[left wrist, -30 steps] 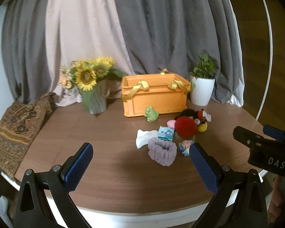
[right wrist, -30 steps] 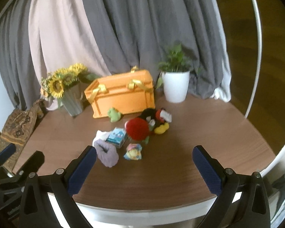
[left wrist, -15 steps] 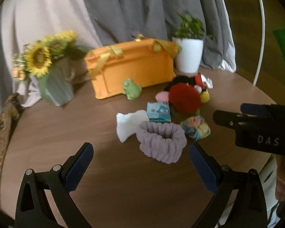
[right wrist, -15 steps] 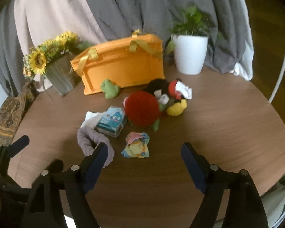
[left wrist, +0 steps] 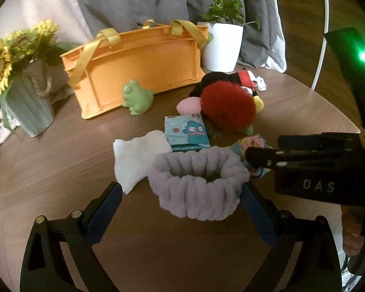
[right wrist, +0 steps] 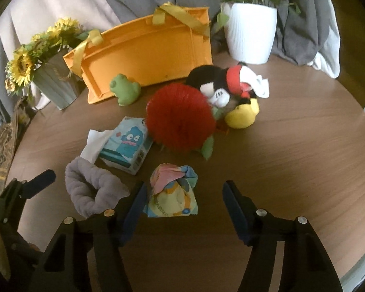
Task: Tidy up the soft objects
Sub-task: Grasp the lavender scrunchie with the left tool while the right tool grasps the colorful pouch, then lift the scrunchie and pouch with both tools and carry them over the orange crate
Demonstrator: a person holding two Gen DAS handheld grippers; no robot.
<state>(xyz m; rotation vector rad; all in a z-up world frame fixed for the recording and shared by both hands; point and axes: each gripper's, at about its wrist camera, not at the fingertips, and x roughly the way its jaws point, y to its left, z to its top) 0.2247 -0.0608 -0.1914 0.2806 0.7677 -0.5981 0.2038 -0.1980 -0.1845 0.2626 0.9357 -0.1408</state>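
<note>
Grey curtains (left wrist: 138,2) are hanging behind a round table (right wrist: 304,150), with an orange basket (right wrist: 146,58) standing at its far edge. Near the front edge, the left gripper (left wrist: 181,200) is spreading wide around a headband (left wrist: 197,182), its right finger (left wrist: 253,205) touching the fabric. The right gripper (right wrist: 183,199) has just been closing around a pouch (right wrist: 172,192), not yet pinching it.

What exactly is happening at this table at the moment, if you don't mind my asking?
A person is tidying soft things with two handheld grippers. The left gripper sits open around the fluffy lilac headband, closing a little. The right gripper has been closing around the small colourful pouch but does not yet press it. Nothing is lifted. The orange basket stands behind the pile on the round table.
</note>
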